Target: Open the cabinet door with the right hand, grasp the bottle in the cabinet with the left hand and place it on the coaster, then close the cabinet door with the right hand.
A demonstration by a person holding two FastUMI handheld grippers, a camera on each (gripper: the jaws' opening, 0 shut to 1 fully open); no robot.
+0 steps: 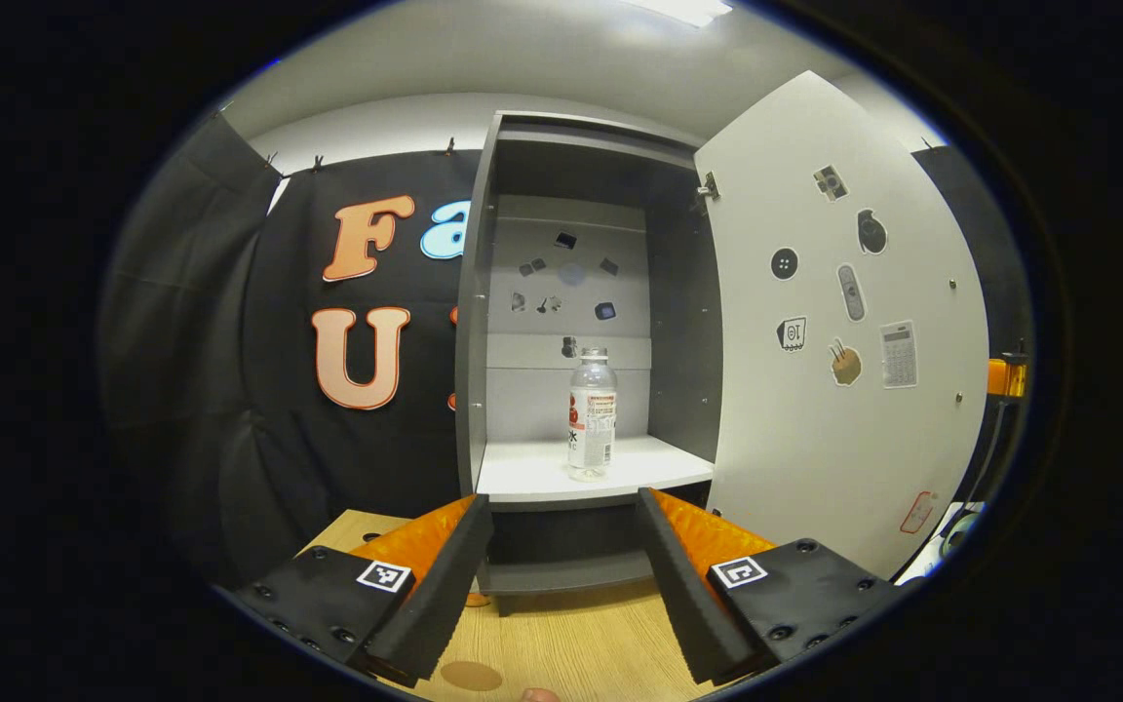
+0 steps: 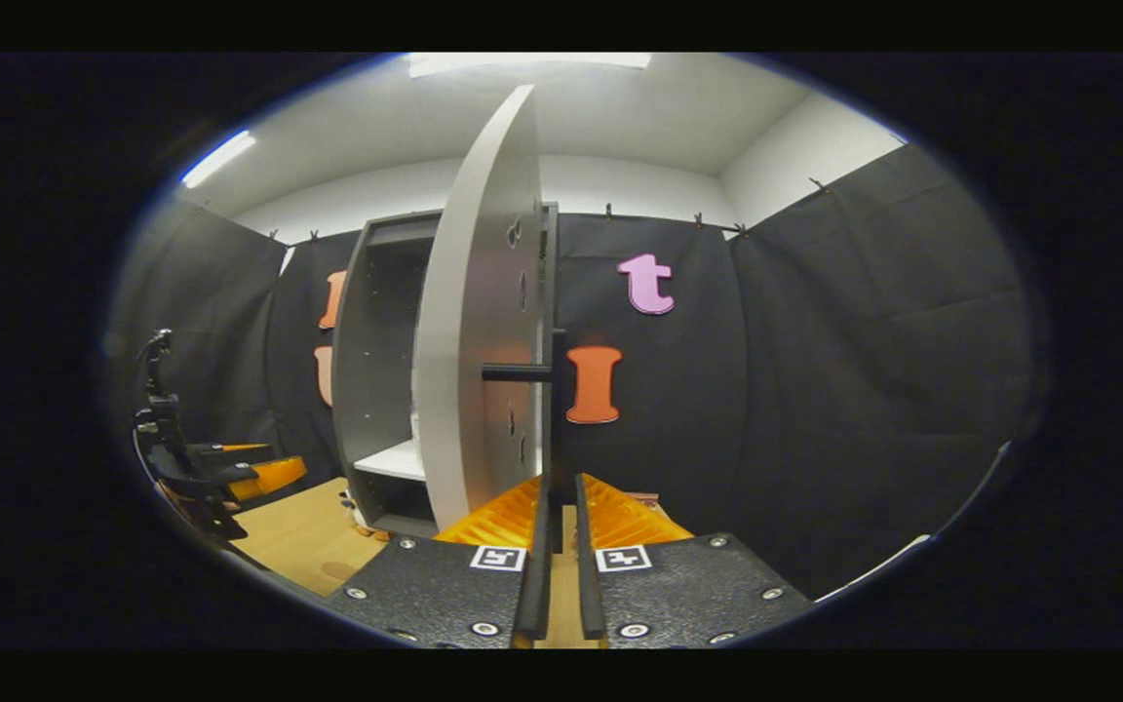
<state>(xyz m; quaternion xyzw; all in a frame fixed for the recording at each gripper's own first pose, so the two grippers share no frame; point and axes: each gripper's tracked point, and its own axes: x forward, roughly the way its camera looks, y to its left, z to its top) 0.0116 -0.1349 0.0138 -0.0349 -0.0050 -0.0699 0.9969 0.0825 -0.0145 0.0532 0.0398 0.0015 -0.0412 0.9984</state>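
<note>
Cabinet door (image 1: pixel 839 331) swung wide open. Bottle (image 1: pixel 592 414) standing upright on the white shelf (image 1: pixel 532 473), near its front edge. Left gripper (image 1: pixel 561 526) spread apart, empty, short of the shelf. Right gripper (image 2: pixel 559 507) nearly closed around the door handle (image 2: pixel 554 390), probably pinching it; contact hard to make out.

coaster (image 1: pixel 470 675) cut by edge | door stickers (image 1: pixel 851 292) too small

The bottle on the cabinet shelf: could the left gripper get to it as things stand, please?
Probably yes. The cabinet door is swung wide open, the bottle stands alone and upright on the shelf, and the left gripper is open, facing it with nothing between them.
</note>
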